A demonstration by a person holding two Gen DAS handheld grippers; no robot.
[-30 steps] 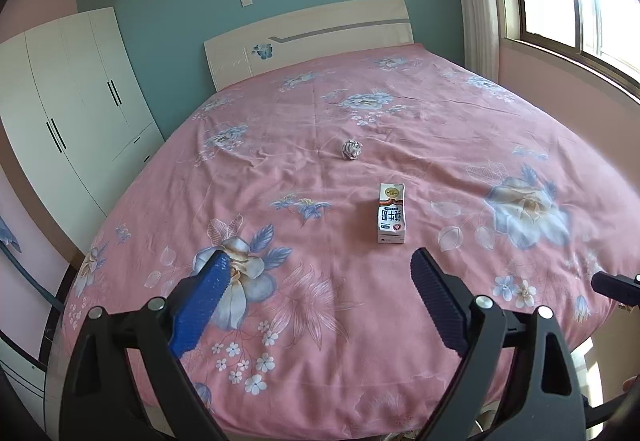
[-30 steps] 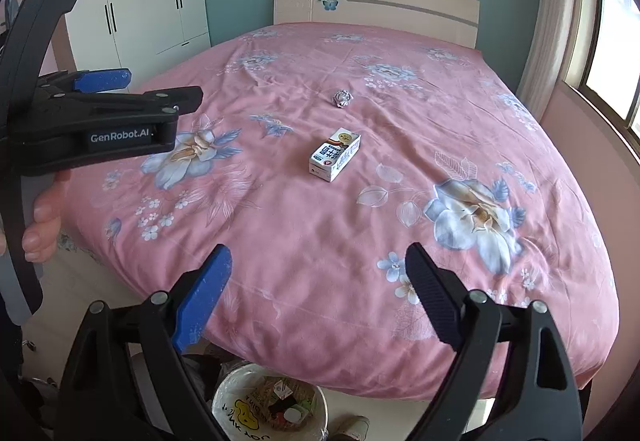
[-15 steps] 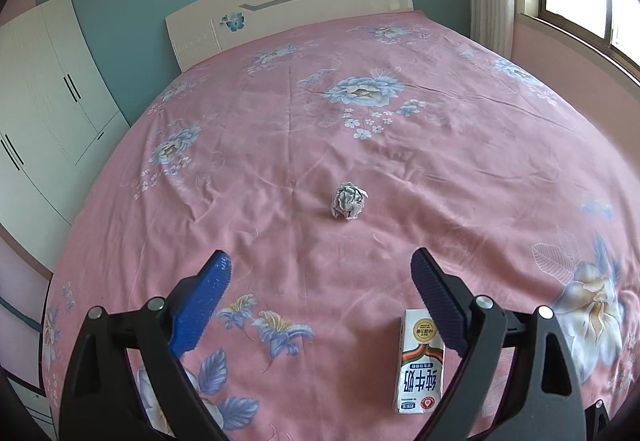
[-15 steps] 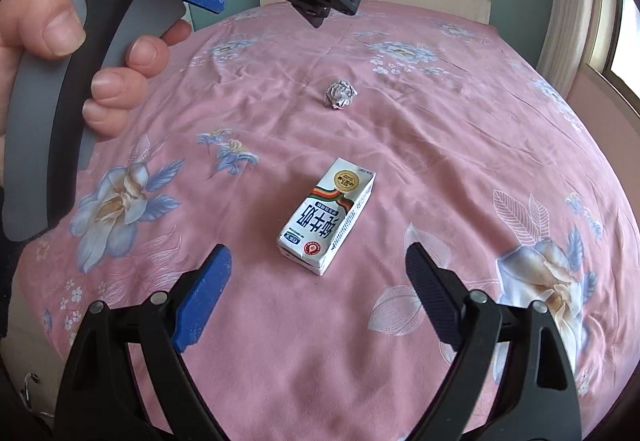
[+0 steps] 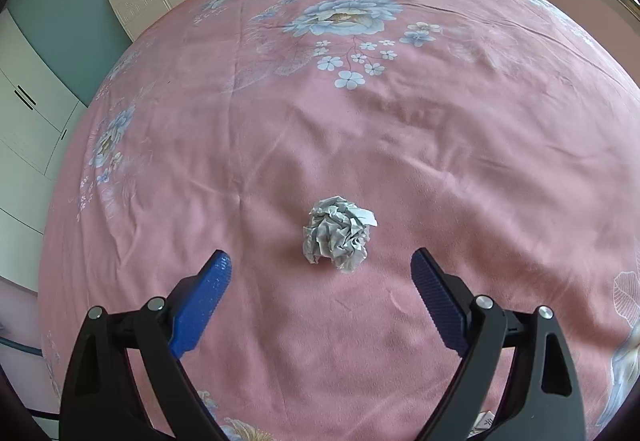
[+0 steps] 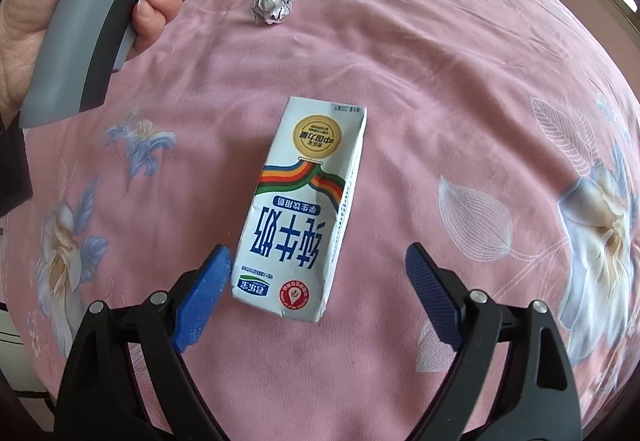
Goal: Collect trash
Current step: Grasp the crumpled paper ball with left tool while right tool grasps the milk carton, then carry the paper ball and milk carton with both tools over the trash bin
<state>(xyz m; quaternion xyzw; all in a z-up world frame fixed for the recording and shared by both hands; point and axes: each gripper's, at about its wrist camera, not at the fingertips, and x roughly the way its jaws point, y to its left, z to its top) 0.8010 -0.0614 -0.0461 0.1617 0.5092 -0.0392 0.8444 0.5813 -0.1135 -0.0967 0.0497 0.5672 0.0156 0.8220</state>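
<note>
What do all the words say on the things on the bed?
"纯牛奶": large blue characters, upside down in the right wrist view, on the white cardboard milk carton lying on the pink flowered bedspread.
The carton's smaller blue line, gold seal, logo and red stamp: too small to read.
Crumpled grey paper ball: no words visible.

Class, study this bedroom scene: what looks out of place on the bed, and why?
Two bits of litter lie on the pink floral bedspread: a milk carton tipped flat on its side, and beyond it a crumpled paper ball. Neither belongs on a made bed. Nothing looks spilled.
</note>
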